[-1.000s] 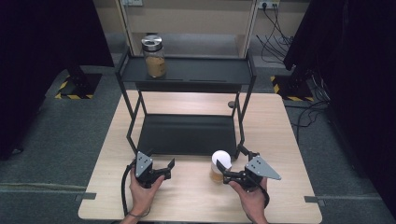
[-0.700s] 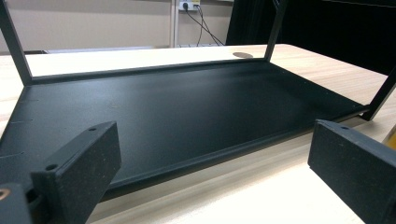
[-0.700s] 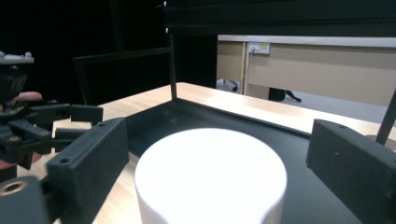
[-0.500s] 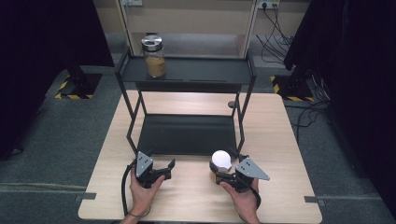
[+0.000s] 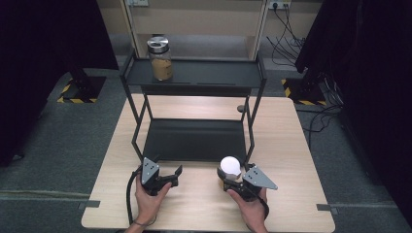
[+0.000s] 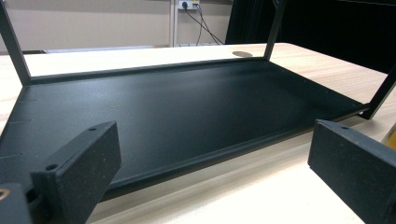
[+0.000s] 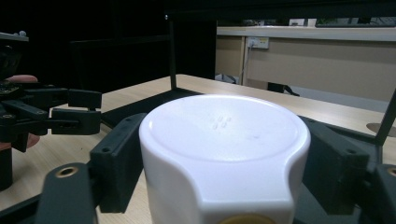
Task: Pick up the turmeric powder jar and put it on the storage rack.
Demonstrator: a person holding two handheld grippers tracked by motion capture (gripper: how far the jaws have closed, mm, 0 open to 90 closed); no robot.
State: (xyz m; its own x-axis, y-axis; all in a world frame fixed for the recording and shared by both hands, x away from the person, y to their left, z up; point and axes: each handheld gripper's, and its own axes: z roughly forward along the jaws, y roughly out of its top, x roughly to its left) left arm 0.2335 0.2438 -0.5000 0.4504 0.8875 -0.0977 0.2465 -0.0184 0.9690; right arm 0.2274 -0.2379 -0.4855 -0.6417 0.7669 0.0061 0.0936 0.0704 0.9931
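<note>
Right gripper [image 5: 229,180] fingers just closed on the white-capped bottle [image 5: 230,166], probably light, smooth plastic, so hold below the cap; left gripper [image 5: 172,175] wide open, empty.

A lidded jar [image 5: 160,59] stands on the black rack's top shelf [image 5: 218,74].

The left gripper [image 5: 171,175] is black, with a grey three-cornered plate on top and a black cable looping back beside the forearm; the right gripper [image 5: 227,175] is black too, under a larger grey plate of the same shape; both forearms are bare, with no sleeve in sight; up close each jaw ends in a flat, matte black block with a small screw hole near its tip; brass-coloured rivets, or perhaps screws, sit at the linkage joints.
</note>
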